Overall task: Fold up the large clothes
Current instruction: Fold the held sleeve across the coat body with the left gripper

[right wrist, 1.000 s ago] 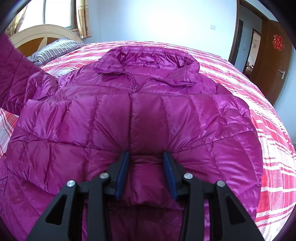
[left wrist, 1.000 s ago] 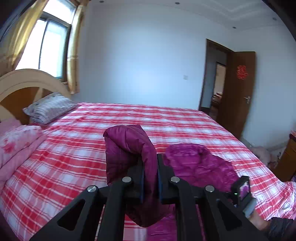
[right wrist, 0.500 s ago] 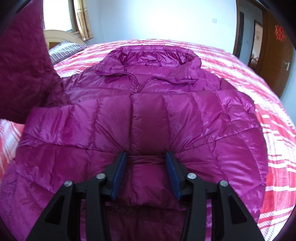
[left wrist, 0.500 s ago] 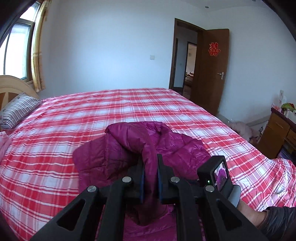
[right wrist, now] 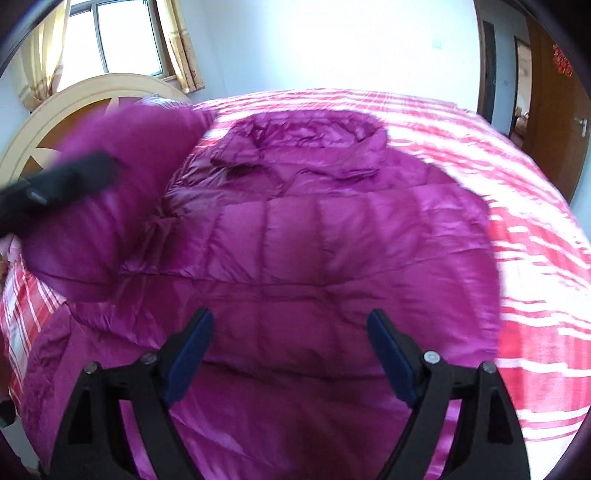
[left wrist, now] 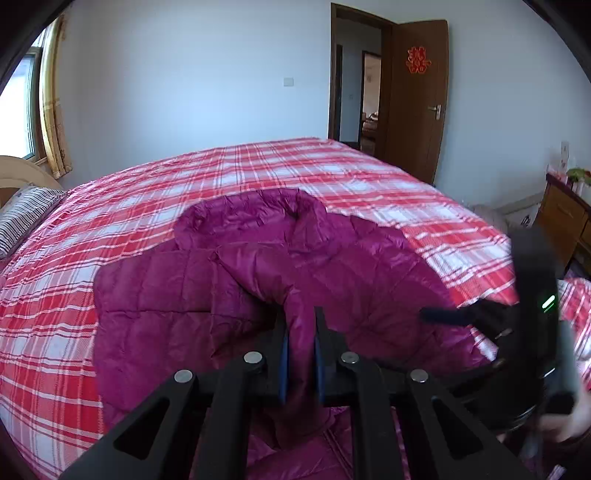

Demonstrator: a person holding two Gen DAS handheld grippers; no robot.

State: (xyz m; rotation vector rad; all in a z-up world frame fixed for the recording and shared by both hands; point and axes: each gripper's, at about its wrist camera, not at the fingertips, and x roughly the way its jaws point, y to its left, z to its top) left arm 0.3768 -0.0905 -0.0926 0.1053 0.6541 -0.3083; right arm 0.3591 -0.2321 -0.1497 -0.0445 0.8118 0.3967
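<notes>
Folding was only partly done: the magenta down jacket (right wrist: 332, 236) lay front-up across the red plaid bedspread (left wrist: 258, 173), while the left gripper (left wrist: 300, 354), clamped on a sleeve (left wrist: 258, 280), carried it over the body. The right gripper (right wrist: 290, 350), its jaws just opened wide with nothing pinched, hung above the hem; the second sleeve and the final folds apparently remained. Only the left wrist view showed the open door (left wrist: 417, 96) and wooden cabinet (left wrist: 561, 218); the right showed the headboard (right wrist: 74, 110) and window (right wrist: 122, 33).
</notes>
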